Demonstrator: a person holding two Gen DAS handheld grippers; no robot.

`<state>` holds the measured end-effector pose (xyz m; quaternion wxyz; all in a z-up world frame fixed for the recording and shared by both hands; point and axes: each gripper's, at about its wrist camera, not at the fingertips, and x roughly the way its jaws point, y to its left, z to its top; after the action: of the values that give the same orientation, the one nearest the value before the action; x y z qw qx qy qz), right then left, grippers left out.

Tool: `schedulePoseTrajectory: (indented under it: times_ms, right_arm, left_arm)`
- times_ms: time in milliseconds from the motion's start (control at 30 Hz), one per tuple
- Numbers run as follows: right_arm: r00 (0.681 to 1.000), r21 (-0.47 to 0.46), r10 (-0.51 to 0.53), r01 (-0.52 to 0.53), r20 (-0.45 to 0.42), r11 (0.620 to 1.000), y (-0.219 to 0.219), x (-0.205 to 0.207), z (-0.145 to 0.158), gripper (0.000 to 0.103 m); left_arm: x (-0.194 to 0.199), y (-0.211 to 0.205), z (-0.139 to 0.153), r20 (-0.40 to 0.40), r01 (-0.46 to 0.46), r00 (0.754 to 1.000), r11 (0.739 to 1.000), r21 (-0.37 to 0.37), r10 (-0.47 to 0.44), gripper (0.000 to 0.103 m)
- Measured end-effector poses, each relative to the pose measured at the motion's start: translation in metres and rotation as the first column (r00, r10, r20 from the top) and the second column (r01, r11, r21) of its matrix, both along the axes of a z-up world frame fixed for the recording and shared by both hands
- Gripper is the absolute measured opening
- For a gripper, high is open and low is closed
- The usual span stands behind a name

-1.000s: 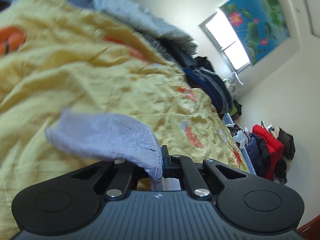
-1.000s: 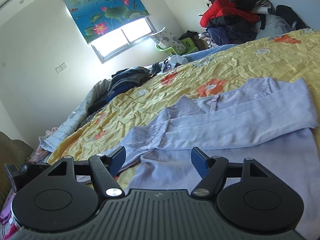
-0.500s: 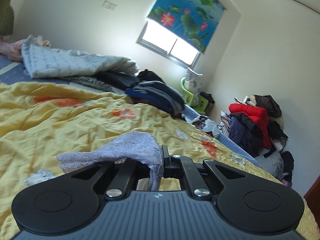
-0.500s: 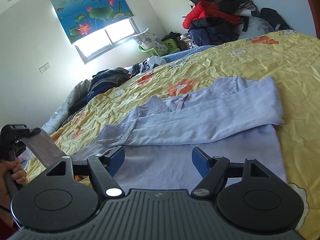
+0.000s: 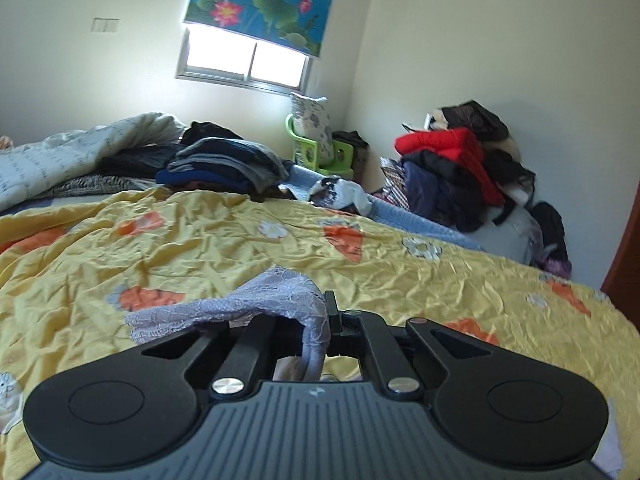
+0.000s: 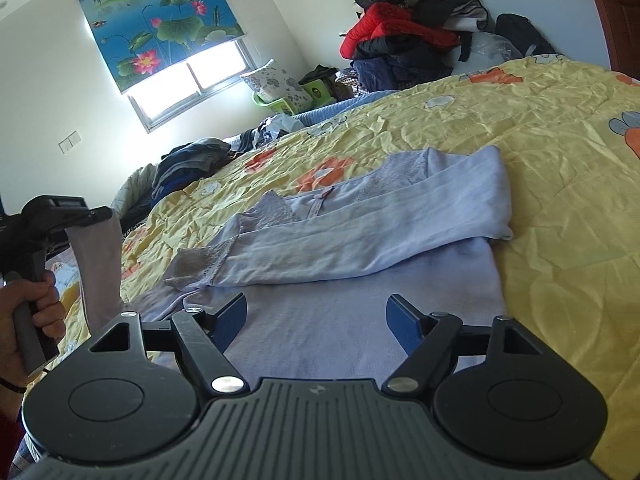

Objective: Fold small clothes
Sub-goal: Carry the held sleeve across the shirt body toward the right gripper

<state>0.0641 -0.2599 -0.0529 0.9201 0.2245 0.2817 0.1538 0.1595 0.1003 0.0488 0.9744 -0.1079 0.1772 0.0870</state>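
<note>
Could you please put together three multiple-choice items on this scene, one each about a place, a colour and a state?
1. Where does the body of the lavender top lie?
A. on the yellow bedspread
B. on the red jacket pile
C. on the windowsill

2. What colour are the pads of the right gripper?
A. red
B. blue
C. green

3. What state is the left gripper in?
A. wide open, empty
B. shut on the lace sleeve cuff
C. shut on a pillow

Answers: 1 A, the top is spread flat on the flowered yellow cover; 2 B, both pads show blue in the right wrist view; 3 B, lavender lace is pinched between the closed jaws and the sleeve hangs from them.
</note>
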Motion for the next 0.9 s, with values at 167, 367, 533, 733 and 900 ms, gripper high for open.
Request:
schedulePoseTrajectory:
  times_ms: [167, 367, 533, 733, 900]
  right_arm:
    - [1.0, 0.009, -0.01, 0.01, -0.009, 1.0, -0.005, -0.001, -0.004, 0.076]
    - [1.0, 0.015, -0.022, 0.022, -0.014, 1.0, -0.012, -0.003, -0.008, 0.077]
    - [0.999, 0.02, -0.033, 0.033, -0.025, 0.999, -0.017, -0.004, -0.012, 0.077]
    - [0.999, 0.029, -0.038, 0.039, -0.033, 0.999, -0.019, -0.005, -0.017, 0.077]
    - [0.999, 0.026, -0.036, 0.037, -0.031, 0.999, -0.019, -0.006, -0.018, 0.078]
  left_arm:
    - [0.013, -0.025, -0.001, -0.034, 0.042, 0.999, 0.998, 0.057, -0.04, 0.004]
    - [0.022, -0.054, -0.005, -0.062, 0.094, 0.994, 0.991, 0.091, -0.089, 0.005]
    - [0.028, -0.075, -0.006, -0.072, 0.134, 0.989, 0.983, 0.122, -0.126, 0.005]
    - [0.035, -0.096, 0.0, -0.069, 0.174, 0.984, 0.972, 0.16, -0.165, 0.005]
    - [0.039, -0.117, 0.001, -0.075, 0.213, 0.976, 0.962, 0.17, -0.203, 0.005]
